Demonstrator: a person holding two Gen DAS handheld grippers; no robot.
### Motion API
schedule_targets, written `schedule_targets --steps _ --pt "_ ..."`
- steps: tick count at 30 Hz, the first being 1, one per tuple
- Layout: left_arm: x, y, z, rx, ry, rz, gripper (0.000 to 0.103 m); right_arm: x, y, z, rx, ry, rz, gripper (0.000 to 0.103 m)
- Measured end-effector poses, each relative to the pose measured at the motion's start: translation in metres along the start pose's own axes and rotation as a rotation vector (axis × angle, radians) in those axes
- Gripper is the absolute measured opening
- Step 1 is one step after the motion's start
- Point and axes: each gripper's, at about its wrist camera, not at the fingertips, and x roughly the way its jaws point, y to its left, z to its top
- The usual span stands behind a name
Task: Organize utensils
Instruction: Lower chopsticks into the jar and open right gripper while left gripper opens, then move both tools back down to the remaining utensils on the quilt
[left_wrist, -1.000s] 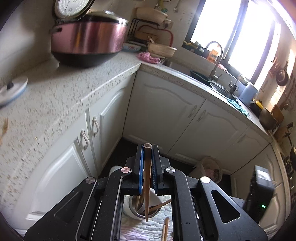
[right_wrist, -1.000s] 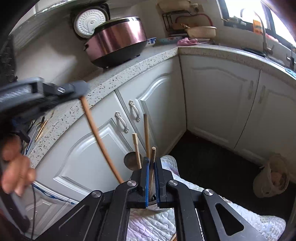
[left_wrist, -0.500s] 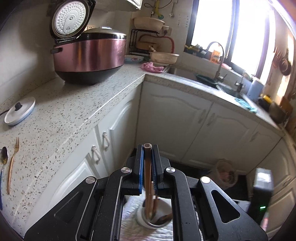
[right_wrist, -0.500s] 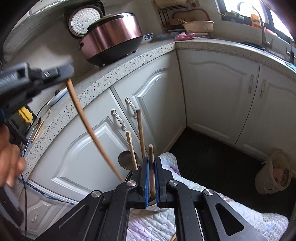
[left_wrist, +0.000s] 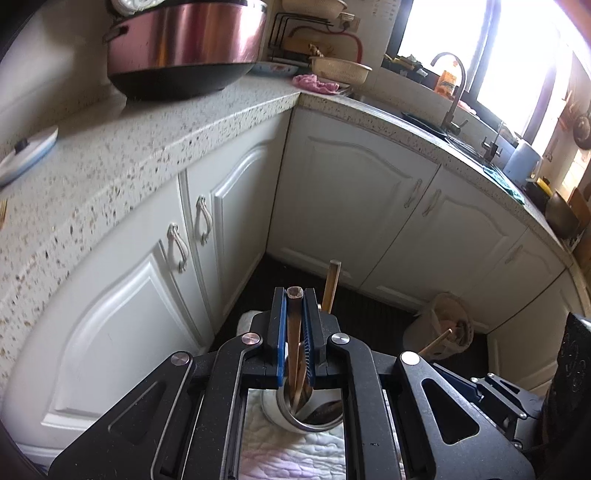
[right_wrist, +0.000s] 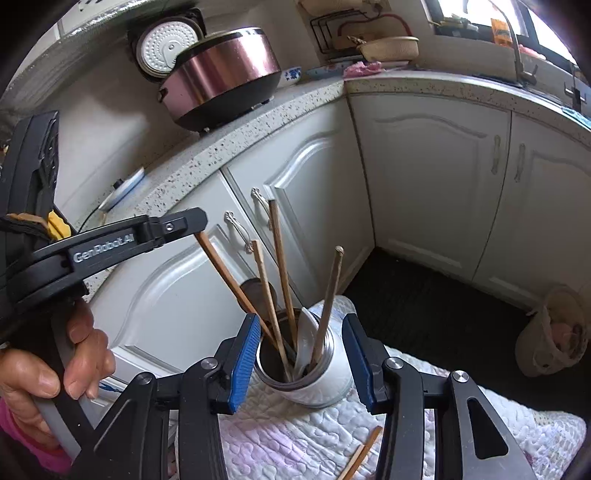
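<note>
A white utensil holder (right_wrist: 332, 380) with a metal rim stands on a quilted mat (right_wrist: 280, 446) and holds several wooden handles. My right gripper (right_wrist: 300, 354) straddles it, jaws opening, blue pads clear of a wooden stick (right_wrist: 328, 295) that leans in the holder on its own. My left gripper (right_wrist: 197, 223), held by a person's hand (right_wrist: 74, 354), is shut on the top of a long wooden handle (right_wrist: 229, 273) whose lower end is in the holder. In the left wrist view that handle (left_wrist: 294, 343) runs from the left gripper (left_wrist: 294, 295) down into the holder (left_wrist: 314, 424).
Two loose chopsticks (right_wrist: 364, 454) lie on the mat near the right gripper. White cabinets (right_wrist: 424, 177) and a speckled countertop (right_wrist: 258, 110) with a pink rice cooker (right_wrist: 221, 81) and a lid (right_wrist: 122, 188) stand behind. A basket (right_wrist: 550, 332) sits on the dark floor.
The right gripper's jaws have parted and let go of the wooden stick, which now stands in the holder. The left gripper has come down with its handle.
</note>
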Motion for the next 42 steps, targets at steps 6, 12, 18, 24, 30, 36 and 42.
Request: schedule_targets --steps 6,12,18,24,30,36,42 --pt "-0.018 0.015 -0.003 -0.054 -0.006 -0.030 0.023 -0.023 -0.002 -0.016 0.009 -0.048 -0.003 0.046" --pt "-0.029 0.024 -0.012 -0.079 0.008 -0.041 0.026 -0.033 -0.012 -0.041 0.041 -0.040 -0.044 0.062" --pt "-0.051 0.029 -0.029 -0.102 -0.007 -0.060 0.036 -0.050 -0.014 -0.065 0.028 -0.042 -0.089 0.063" --pt "-0.054 0.016 -0.065 -0.056 0.033 -0.040 0.039 -0.057 -0.016 -0.095 0.014 -0.006 -0.154 0.066" --pt "-0.048 -0.004 -0.107 -0.004 0.080 -0.028 0.040 -0.060 -0.017 -0.126 0.004 0.043 -0.185 0.066" --pt "-0.046 -0.026 -0.143 0.049 0.110 -0.020 0.040 -0.070 -0.023 -0.151 0.034 0.065 -0.217 0.066" --pt "-0.042 -0.044 -0.171 0.090 0.146 -0.034 0.040 -0.080 -0.041 -0.174 0.099 0.090 -0.218 0.066"
